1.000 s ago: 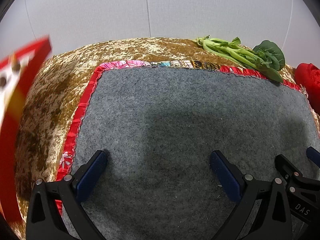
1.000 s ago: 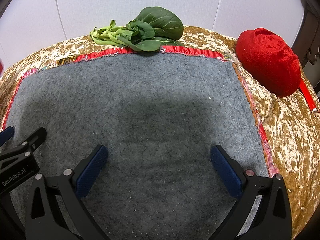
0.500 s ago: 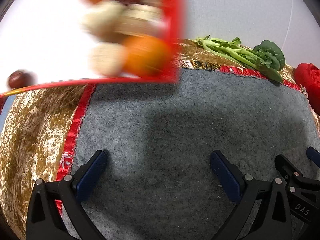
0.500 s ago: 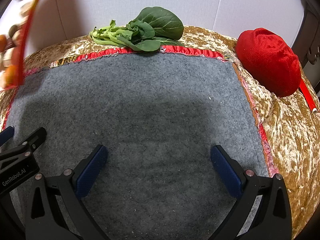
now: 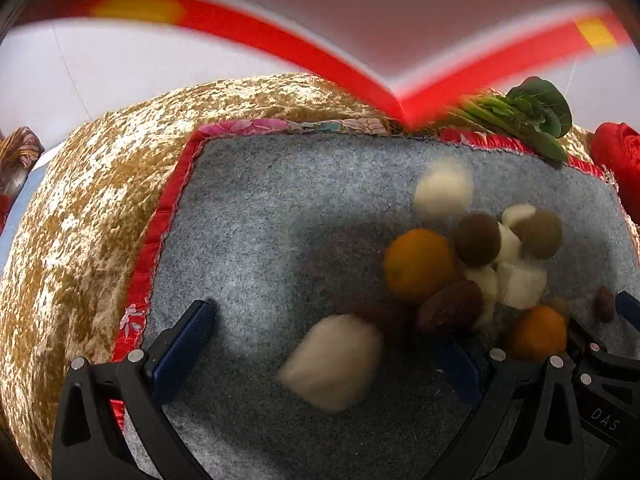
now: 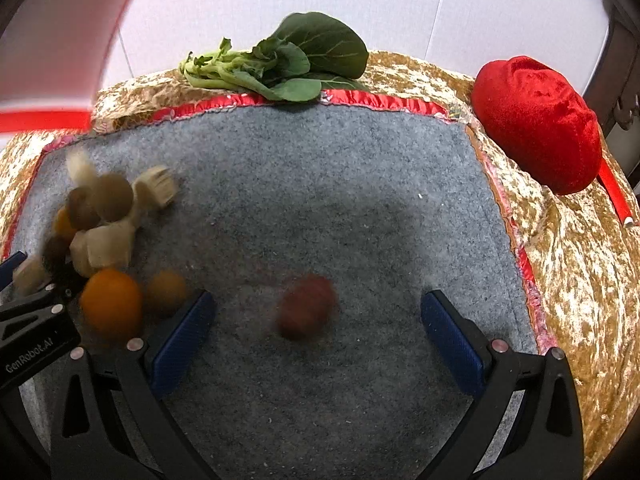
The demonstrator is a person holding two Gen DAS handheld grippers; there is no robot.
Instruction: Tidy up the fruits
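The left gripper (image 5: pixel 320 344) hovers low over a grey felt mat (image 5: pixel 280 220) edged with red ribbon, laid on a bench draped in crinkled gold velvet cloth (image 5: pixel 80 220). Its blue-padded fingers (image 5: pixel 180 340) stand wide apart and hold nothing. Between them, nearer the right finger, lies a blurred cream-white chunk (image 5: pixel 332 360). Just ahead of the right finger sits a heap of small fruits: a round orange fruit (image 5: pixel 418 264), a dark brown oval fruit (image 5: pixel 450 310), two olive-brown balls (image 5: pixel 478 238), and pale white pieces (image 5: pixel 520 280), most smeared by motion. A blurred red-rimmed tray (image 5: pixel 320 56) hangs tilted above the far part of the bench.

The right gripper (image 6: pixel 316 320) hovers beside it, its blue-padded fingers (image 6: pixel 452 332) also spread wide and empty. To the left of its left finger lies the same heap, with a second orange fruit (image 6: pixel 112 304) touching the pile's near edge. Between the fingers sits a blurred reddish-brown fruit (image 6: pixel 306 312), apart from the heap. Far ahead, a bunch of green leafy stalks (image 6: pixel 288 64) rests on the mat's back edge. Beyond the right finger, a red velvet cushion (image 6: pixel 540 124) lies on the gold cloth.
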